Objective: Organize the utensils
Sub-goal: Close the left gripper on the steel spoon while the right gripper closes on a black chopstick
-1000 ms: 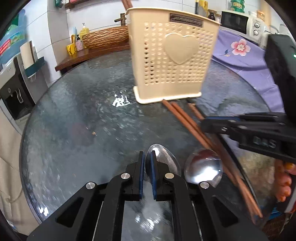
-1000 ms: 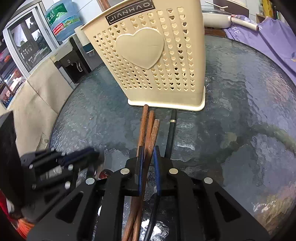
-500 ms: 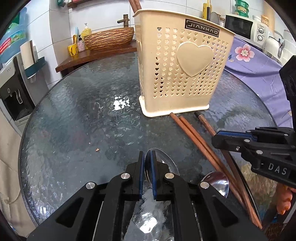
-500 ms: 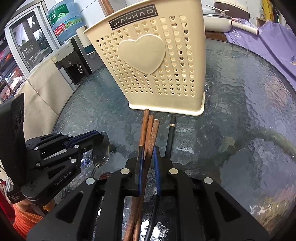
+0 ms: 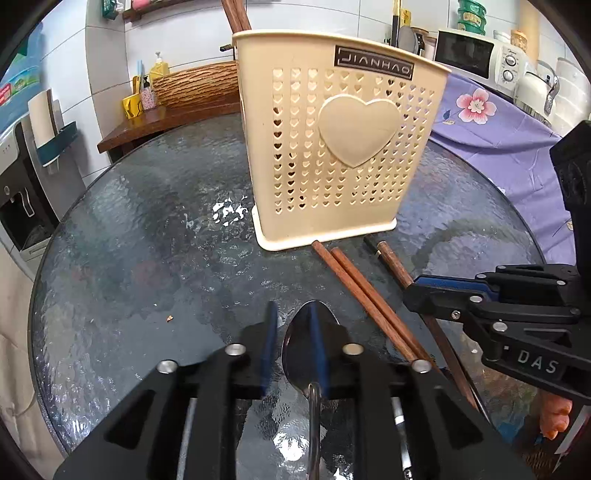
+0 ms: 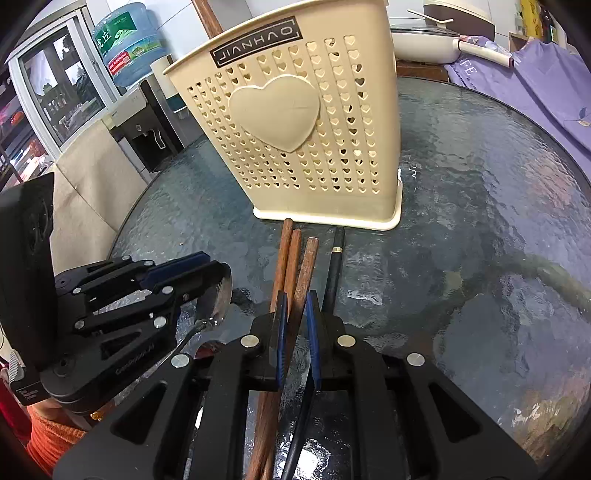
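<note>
Jaws of left gripper (image 5: 293,325) just opened around spoon (image 5: 306,347); chopsticks (image 5: 236,14) stand in holder (image 5: 343,147).

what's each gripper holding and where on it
Right gripper pinches one brown chopstick partway along its shaft. Left gripper has just been opening its jaws; spoon bowl sits between them, unclamped.

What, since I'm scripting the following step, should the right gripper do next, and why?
Probably lift. The right gripper is shut on a brown wooden chopstick lying on the round glass table, its tip near the base of the cream perforated plastic holder, whose opening sits above.
</note>
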Demonstrator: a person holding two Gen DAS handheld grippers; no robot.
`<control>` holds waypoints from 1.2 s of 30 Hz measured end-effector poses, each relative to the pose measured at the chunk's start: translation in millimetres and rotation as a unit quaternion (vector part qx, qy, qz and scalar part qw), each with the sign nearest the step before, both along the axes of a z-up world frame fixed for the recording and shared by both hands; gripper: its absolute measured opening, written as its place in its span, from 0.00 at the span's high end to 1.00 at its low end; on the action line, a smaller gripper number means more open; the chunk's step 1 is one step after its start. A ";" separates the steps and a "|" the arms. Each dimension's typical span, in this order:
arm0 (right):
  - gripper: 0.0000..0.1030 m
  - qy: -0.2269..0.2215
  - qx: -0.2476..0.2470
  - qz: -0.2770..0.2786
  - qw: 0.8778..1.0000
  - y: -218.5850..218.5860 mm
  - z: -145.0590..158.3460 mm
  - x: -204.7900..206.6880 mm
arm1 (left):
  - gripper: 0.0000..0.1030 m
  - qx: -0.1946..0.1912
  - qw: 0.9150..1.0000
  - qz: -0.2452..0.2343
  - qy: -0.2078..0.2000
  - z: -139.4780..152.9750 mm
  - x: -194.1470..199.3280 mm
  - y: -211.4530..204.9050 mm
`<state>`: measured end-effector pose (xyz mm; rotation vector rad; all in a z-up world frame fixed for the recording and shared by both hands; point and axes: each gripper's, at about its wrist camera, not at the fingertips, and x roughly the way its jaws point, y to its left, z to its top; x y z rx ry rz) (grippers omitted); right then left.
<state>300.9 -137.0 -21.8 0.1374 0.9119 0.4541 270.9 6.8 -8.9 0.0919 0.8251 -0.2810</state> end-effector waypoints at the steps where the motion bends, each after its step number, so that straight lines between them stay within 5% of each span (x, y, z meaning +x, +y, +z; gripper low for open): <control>1: 0.89 0.000 0.000 0.000 1.000 -0.3 0.2 -0.4 | 0.70 -0.001 1.000 0.001 -0.001 0.6 -1.3 0.3; 4: 0.89 -0.003 0.000 -0.001 1.000 -2.2 1.8 -1.4 | 0.53 -0.010 1.000 0.007 -0.012 6.9 -8.7 1.0; 19: 0.89 -0.013 0.000 -0.010 1.000 -6.9 8.6 -2.5 | 0.53 0.034 0.999 -0.007 0.014 -4.2 -6.3 -22.8; 28: 0.89 -0.017 0.004 -0.011 1.000 -7.4 11.0 -4.3 | 0.83 0.036 0.999 -0.009 0.020 -3.5 -2.6 -25.3; 36: 0.89 -0.024 0.008 -0.011 1.000 -10.7 16.4 -5.9 | 0.84 0.041 0.999 -0.007 0.005 7.0 -3.4 -23.0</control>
